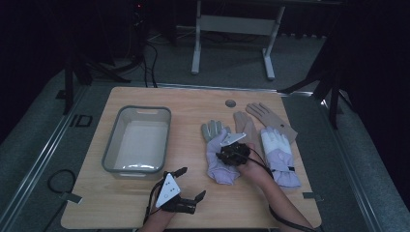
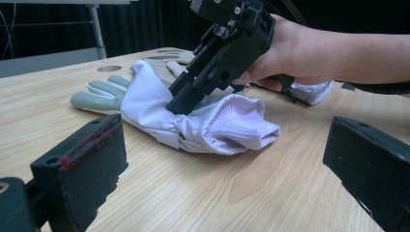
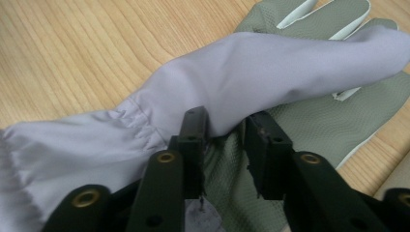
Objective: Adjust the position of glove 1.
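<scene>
A lavender glove (image 1: 218, 163) with a grey palm lies on the wooden table (image 1: 111, 203), its cuff toward me. It is folded over so that part of the grey palm (image 3: 309, 130) faces up. My right gripper (image 1: 224, 155) is down on the glove's wrist (image 2: 159, 113). Its jaws stand a little apart over the grey palm, and the left jaw touches the edge of the lavender fold (image 3: 270, 67). No fabric is pinched between them. My left gripper (image 1: 191, 182) rests near the table's front edge, jaws wide apart and empty (image 2: 225, 164).
A grey plastic bin (image 1: 145, 110) stands at the left of the table. A second lavender and white glove (image 1: 279, 154) and two tan gloves (image 1: 246, 126) (image 1: 270, 118) lie to the right of the held hand. A round hole (image 1: 230, 103) sits near the far edge.
</scene>
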`<state>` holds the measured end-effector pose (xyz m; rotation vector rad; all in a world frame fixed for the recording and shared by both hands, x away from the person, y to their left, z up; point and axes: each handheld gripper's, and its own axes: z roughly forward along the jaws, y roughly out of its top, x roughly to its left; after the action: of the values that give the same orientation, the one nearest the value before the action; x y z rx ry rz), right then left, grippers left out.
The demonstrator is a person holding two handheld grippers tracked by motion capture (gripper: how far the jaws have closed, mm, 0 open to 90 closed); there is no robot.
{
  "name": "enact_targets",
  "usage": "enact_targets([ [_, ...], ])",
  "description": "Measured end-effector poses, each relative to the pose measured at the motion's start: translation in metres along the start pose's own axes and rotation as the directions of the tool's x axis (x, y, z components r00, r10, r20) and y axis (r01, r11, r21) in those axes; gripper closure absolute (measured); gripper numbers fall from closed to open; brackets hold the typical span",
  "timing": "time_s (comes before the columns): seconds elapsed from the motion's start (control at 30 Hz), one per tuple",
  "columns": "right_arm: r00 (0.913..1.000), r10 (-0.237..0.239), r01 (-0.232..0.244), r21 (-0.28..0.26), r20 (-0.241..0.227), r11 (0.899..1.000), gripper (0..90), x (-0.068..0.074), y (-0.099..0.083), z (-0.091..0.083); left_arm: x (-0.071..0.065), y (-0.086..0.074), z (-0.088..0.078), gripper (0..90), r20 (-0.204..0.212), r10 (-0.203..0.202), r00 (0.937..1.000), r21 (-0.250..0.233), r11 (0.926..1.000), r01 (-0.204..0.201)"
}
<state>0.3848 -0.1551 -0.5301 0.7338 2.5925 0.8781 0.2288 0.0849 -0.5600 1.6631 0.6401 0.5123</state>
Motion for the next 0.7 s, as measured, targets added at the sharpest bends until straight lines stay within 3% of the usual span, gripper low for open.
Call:
enact_targets([
  [0.1,0.9999,0.002,-0.002,-0.004,-0.012,1.000,54.9,-0.001,0.002,-0.003,0.000,0.000,0.000,1.7,0.000,-0.002,1.0000,-0.001,1.0000,0.002],
  [0.37,0.9995,0.030,-0.030,-0.048,-0.006,0.998,41.7,0.002,0.007,-0.023,0.000,0.000,0.000,1.7,0.000,-0.001,1.0000,-0.001,1.0000,0.001],
  [0.5,0.9980,0.059,-0.061,-0.088,-0.023,0.994,42.8,-0.002,0.010,-0.041,0.000,0.000,0.000,1.7,-0.001,-0.002,1.0000,0.000,1.0000,0.002],
  [0.7,0.9945,0.105,-0.104,-0.142,-0.003,0.984,43.8,-0.013,0.008,-0.074,0.001,0.000,0.000,1.7,0.001,-0.004,1.0000,0.001,1.0000,0.004],
])
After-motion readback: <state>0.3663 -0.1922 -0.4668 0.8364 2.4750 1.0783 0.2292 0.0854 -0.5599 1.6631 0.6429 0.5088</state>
